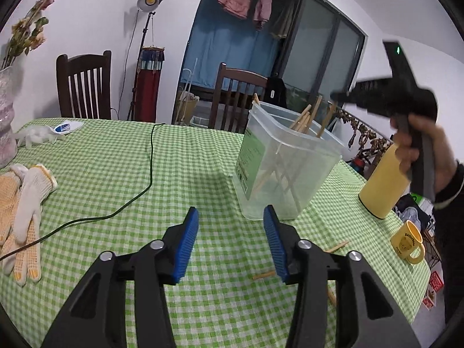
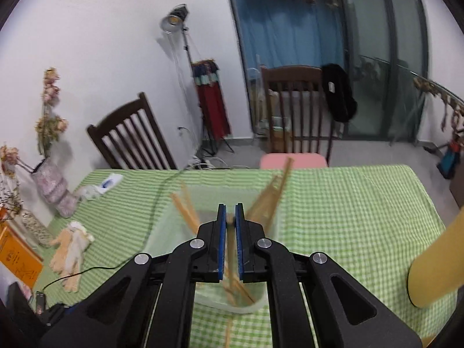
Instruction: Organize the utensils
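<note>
Progress: most wooden chopsticks [image 1: 304,119] in my clear plastic bin [image 1: 290,171] | loose ones [image 1: 337,246] left on tabletop [image 1: 174,159] | left gripper [image 1: 232,243] half-open, empty | right gripper [image 2: 231,232] pinching, seemingly, one blurred chopstick [image 2: 230,223] over bin.

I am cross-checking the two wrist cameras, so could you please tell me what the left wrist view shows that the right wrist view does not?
Only the left wrist view shows the yellow mug, loose chopsticks on the cloth, the hand gripping the right tool, and the open left claw. Only the right wrist view shows the right claw shut on a chopstick above the bin, plus an orange box at the table's left edge. Both show the clear bin of chopsticks, the gloves, the yellow cylinder and the green checked tablecloth.
</note>
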